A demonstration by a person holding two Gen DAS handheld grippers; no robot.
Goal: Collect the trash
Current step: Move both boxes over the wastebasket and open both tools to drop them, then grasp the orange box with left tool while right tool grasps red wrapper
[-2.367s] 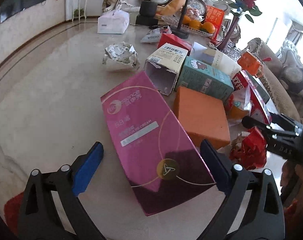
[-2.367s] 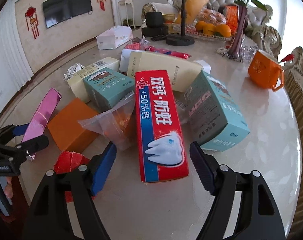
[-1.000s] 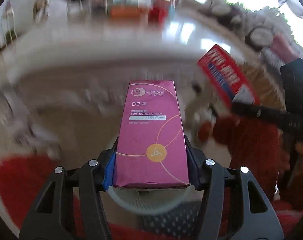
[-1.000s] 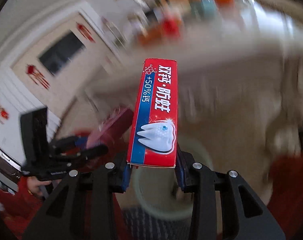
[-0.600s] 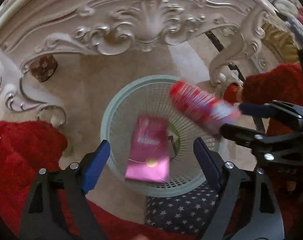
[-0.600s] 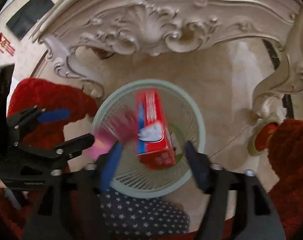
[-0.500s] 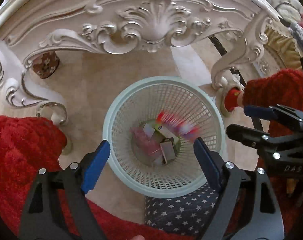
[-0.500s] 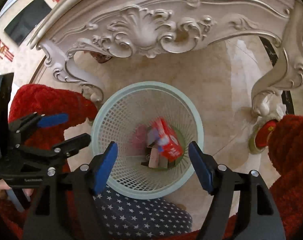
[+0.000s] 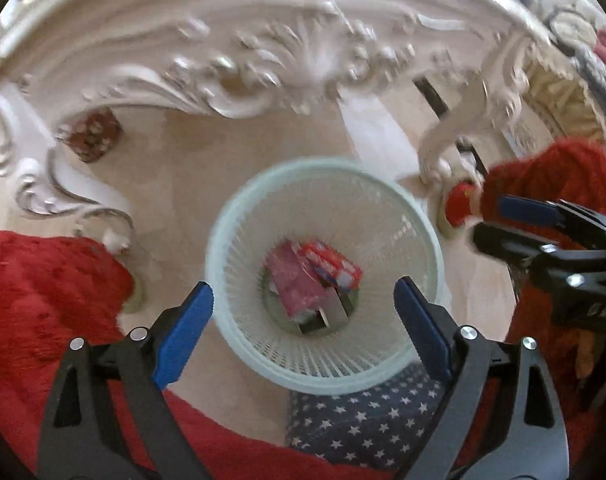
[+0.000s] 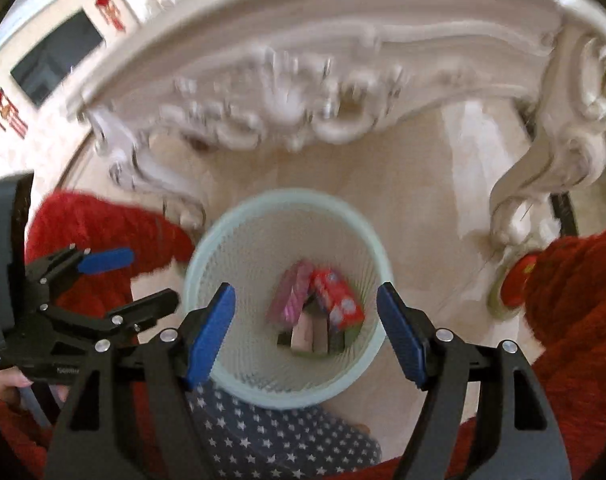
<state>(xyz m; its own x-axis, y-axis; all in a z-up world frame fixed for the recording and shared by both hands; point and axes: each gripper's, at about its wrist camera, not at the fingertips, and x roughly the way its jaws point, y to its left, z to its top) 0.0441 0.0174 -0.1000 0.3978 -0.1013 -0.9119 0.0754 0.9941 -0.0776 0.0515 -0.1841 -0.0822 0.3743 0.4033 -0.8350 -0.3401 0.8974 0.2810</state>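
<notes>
over the pale green mesh wastebasket (image 9: 417,216) the left gripper (image 9: 303,304) hangs wide and empty, the pink bb cream box (image 9: 293,286) lying at the bottom against the red toothpaste box (image 9: 335,266); the right gripper (image 10: 306,314) is likewise spread, holding nothing. risk, i judge: rising blind, either gripper could strike the carved table apron (image 10: 303,92) overhead, or clip the other gripper.

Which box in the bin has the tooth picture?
The red toothpaste box, leaning against the plain pink box on its left in the wastebasket.
</notes>
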